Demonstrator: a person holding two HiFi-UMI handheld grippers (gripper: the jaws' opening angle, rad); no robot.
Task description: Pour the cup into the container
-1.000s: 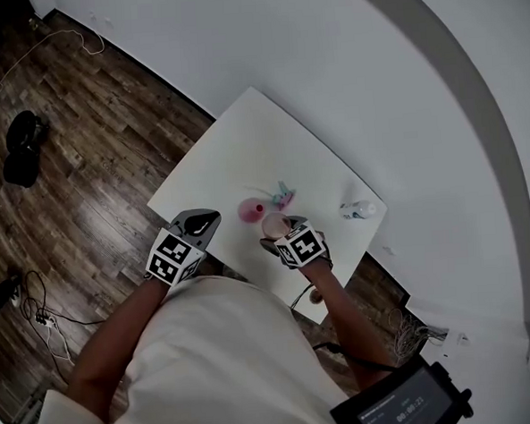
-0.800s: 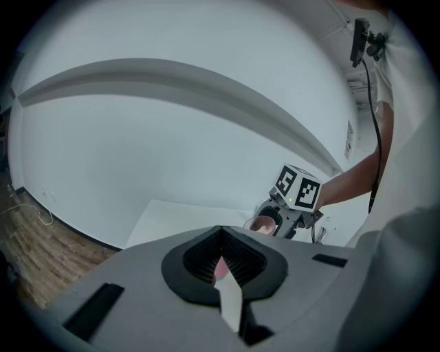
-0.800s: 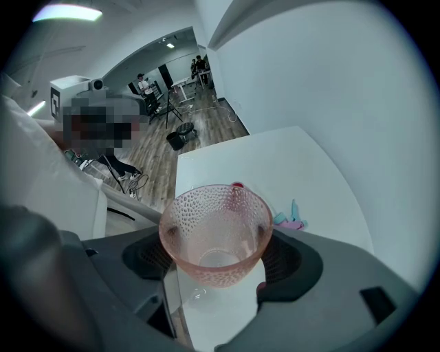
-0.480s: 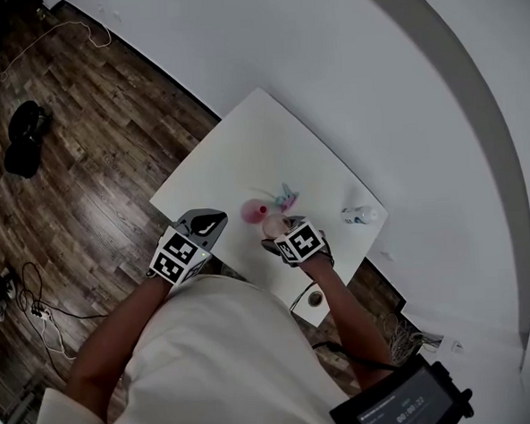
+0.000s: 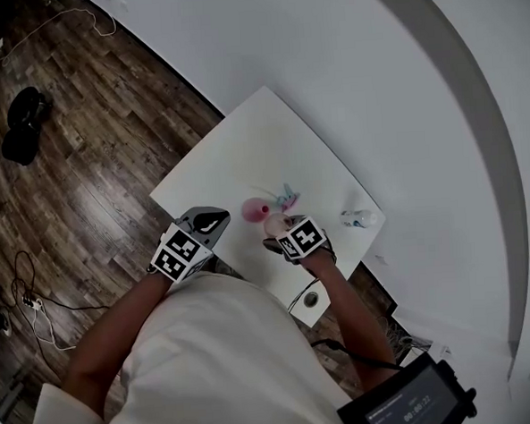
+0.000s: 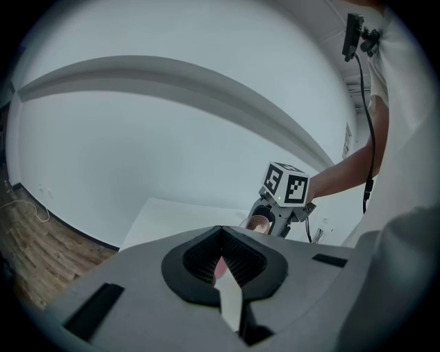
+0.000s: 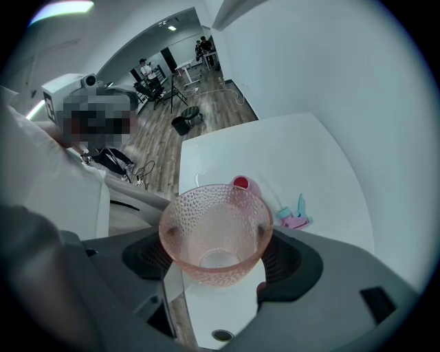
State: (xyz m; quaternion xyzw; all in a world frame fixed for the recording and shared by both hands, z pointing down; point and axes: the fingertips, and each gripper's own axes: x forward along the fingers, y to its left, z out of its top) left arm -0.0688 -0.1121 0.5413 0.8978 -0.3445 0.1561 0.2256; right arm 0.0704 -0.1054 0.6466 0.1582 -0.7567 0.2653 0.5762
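Observation:
A pink dimpled cup point(image 7: 215, 230) sits between the pads of my right gripper point(image 7: 216, 253), which is shut on it and points steeply down over the white table point(image 7: 302, 151). I see nothing inside the cup. Just beyond its rim stands a small pink container point(image 7: 244, 184) with something red in it. In the head view the cup point(image 5: 275, 224) and right gripper point(image 5: 281, 233) hang beside that container point(image 5: 251, 208). My left gripper point(image 5: 214, 221) rests near the table's front edge, shut and empty, its jaws point(image 6: 221, 237) closed together and aimed toward the right gripper point(image 6: 269, 223).
A pale blue and pink item point(image 5: 286, 196) lies just past the container. A small clear object point(image 5: 358, 216) sits near the table's right corner. Wood floor point(image 5: 83, 173) surrounds the table; a white wall point(image 5: 374, 83) runs behind it.
The right gripper has tipped a little with the cup still in it. The left gripper has stayed where it was.

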